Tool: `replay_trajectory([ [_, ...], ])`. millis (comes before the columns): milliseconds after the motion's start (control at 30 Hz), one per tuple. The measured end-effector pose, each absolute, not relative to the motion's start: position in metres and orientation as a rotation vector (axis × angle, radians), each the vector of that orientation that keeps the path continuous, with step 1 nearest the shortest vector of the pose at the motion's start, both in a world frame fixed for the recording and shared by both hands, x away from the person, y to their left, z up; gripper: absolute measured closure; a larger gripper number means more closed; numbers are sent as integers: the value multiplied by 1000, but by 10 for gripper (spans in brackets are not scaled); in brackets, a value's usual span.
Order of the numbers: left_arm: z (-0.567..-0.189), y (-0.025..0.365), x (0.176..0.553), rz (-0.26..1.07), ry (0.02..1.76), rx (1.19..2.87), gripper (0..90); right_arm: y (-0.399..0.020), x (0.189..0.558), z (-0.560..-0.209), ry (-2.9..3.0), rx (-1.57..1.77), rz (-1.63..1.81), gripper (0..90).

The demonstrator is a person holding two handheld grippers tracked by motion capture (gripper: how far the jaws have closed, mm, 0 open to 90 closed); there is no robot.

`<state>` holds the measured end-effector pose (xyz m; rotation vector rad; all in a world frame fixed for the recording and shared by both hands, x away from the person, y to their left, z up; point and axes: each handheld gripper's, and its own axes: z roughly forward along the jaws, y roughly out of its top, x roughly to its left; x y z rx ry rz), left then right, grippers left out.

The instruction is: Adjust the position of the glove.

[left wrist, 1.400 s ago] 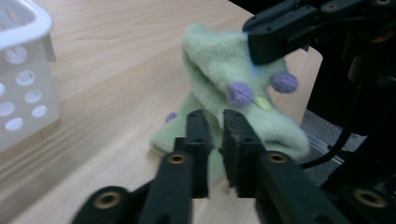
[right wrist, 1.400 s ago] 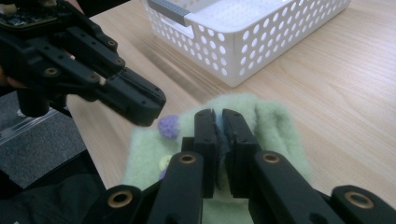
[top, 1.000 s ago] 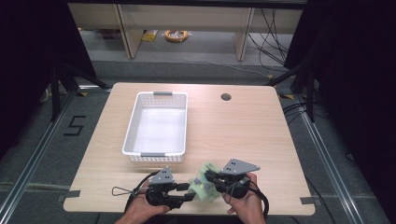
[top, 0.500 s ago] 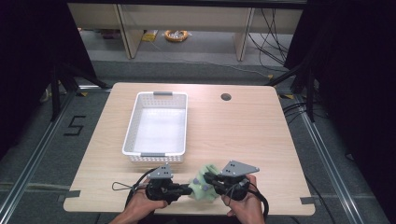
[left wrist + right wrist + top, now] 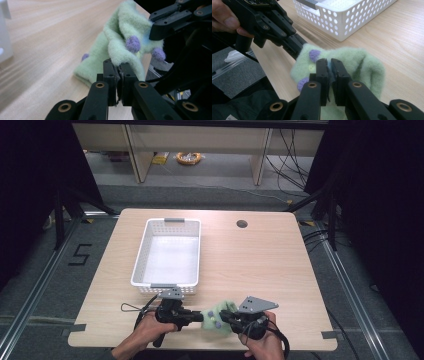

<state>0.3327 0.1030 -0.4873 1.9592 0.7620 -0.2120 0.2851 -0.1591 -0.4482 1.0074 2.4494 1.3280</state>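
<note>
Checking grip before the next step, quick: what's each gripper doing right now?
Left gripper: has just been closing; now shut on an edge of the green sock.
Right gripper: shut on the same sock.

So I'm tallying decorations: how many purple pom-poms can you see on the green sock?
3 in the left gripper view: one on the raised fold, one to its right beside the other gripper, one low on the left edge. More may be hidden in folds.

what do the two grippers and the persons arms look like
Both the left gripper and the right gripper are black, with two flat jaws on linkage arms pinned by brass-coloured rivets. Each carries a grey three-cornered plate on top and trails a black cable. The forearms are bare, no sleeves.
</note>
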Motion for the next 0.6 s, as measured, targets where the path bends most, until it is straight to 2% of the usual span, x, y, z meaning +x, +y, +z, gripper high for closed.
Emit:
replay_trajectory([
  [367,-501,103,336,-231,791,2026,852,-157,284,-460,2471,1014,1280,824],
  [600,-505,102,339,-235,815,2031,848,-163,297,-472,2475,1064,1230,679],
])
